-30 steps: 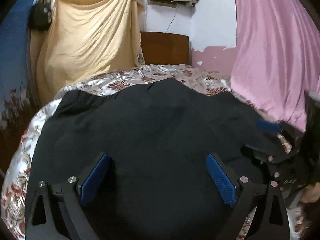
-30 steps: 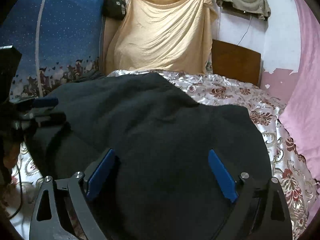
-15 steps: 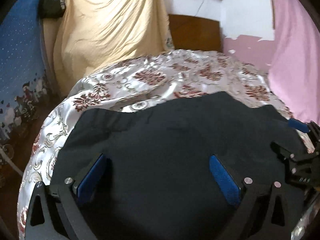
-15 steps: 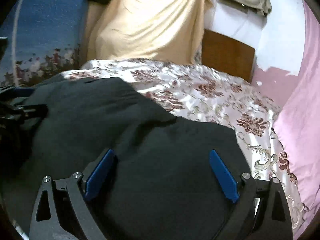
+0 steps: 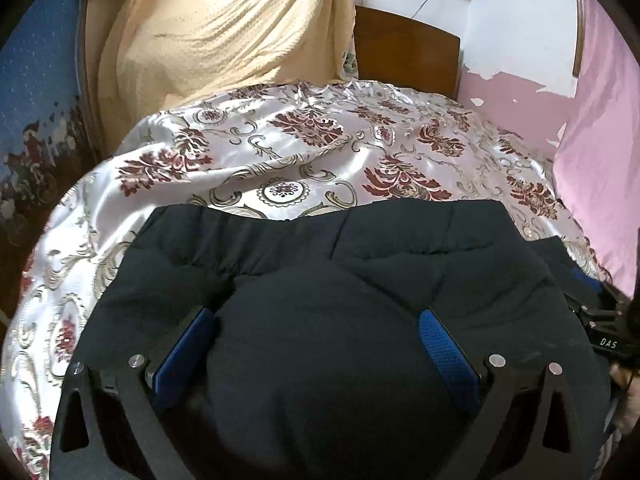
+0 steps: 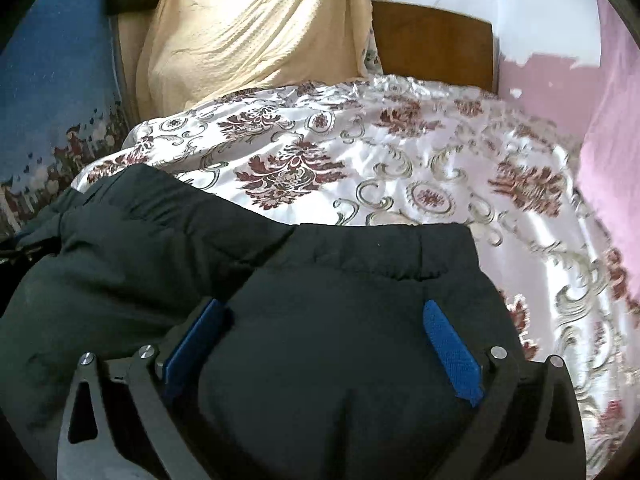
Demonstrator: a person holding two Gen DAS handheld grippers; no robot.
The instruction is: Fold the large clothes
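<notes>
Left wrist view: the left gripper [image 5: 316, 344] hangs low over the bed with its blue pads [image 5: 448, 356] standing wide apart, and a thick bulge of the black garment [image 5: 340, 280] fills the whole gap between them. Whether the pads actually press on the cloth I cannot tell. The garment spreads forward from the fingers, its elastic edge lying across the floral bedspread [image 5: 304, 152], roughly midway up the bed. At the right edge the right gripper [image 5: 600, 320] pokes in beside the same cloth. From the right wrist, its jaws are opening, pads far apart, with the garment bunched between them and running off to the left. A yellow sheet [image 6: 256, 28] hangs behind, beside the wooden headboard [image 6: 432, 44], and a pink curtain [image 5: 600, 136] hangs on the right.
</notes>
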